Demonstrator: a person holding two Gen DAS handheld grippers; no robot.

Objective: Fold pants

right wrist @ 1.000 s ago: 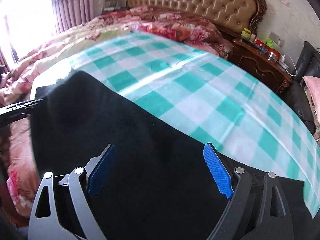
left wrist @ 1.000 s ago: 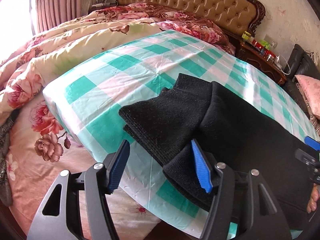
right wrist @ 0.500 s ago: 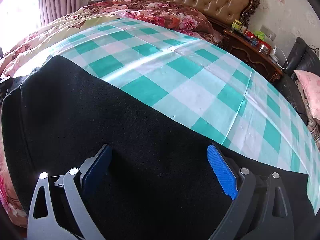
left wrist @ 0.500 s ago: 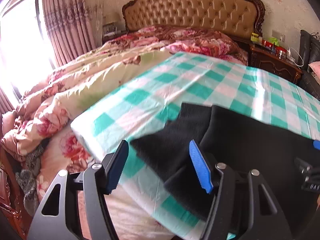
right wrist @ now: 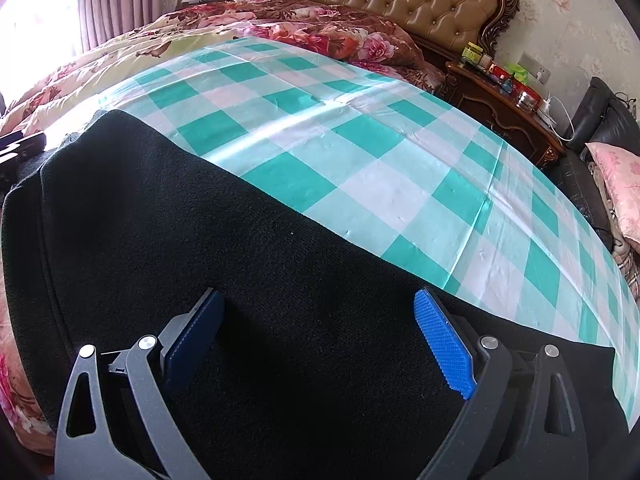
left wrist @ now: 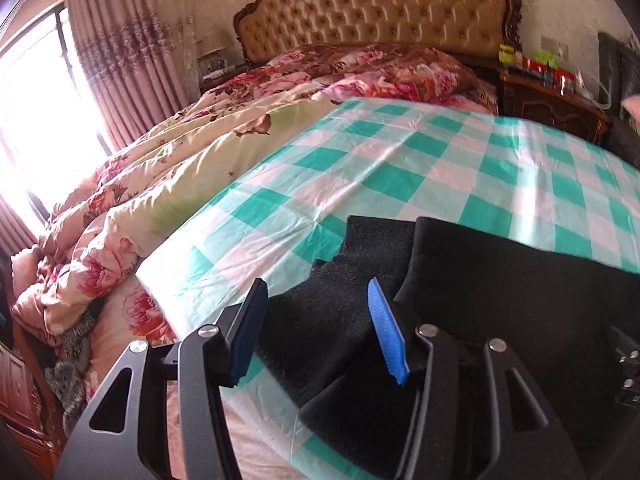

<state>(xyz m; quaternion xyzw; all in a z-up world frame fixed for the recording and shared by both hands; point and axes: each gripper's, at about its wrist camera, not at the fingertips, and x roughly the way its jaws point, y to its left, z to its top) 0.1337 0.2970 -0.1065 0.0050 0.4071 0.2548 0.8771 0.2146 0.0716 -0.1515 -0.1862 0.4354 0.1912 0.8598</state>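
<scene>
Black pants (right wrist: 200, 264) flat on checked sheet (right wrist: 360, 152), left gripper (left wrist: 316, 332) jaws apart, just closing over pants' ribbed cuff, right gripper (right wrist: 320, 344) spread wide above pants, gripping nothing

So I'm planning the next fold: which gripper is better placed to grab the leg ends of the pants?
Left. The left hand-held gripper sits over the leg ends of the pants; its jaws have just been closing. The right hand-held gripper hovers open over the middle.

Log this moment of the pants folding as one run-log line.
stage: fold pants | black pants on checked sheet | left hand-held gripper: closing over pant-leg ends, not gripping | right hand-held gripper: open above pants
</scene>
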